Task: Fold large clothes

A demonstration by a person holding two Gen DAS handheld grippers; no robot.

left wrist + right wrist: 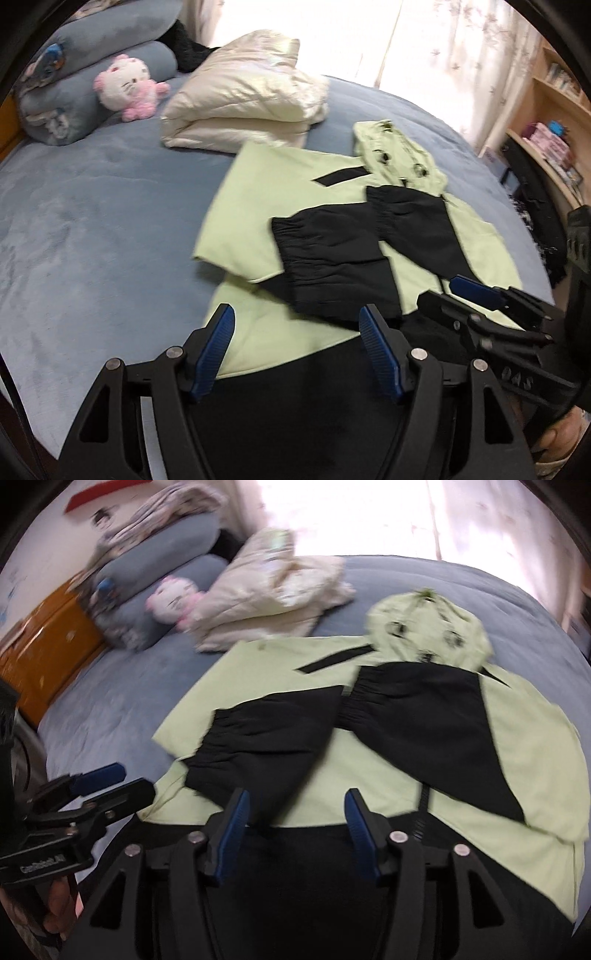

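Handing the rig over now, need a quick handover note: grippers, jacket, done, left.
Left gripper: open, empty, above the jacket's near hem.
Right gripper: open, empty, beside it.
Green-and-black hooded jacket lies flat on the blue bed; hood at the far end.
Done: both black sleeves folded in across the body.
Left: likely fold hem up toward the hood.
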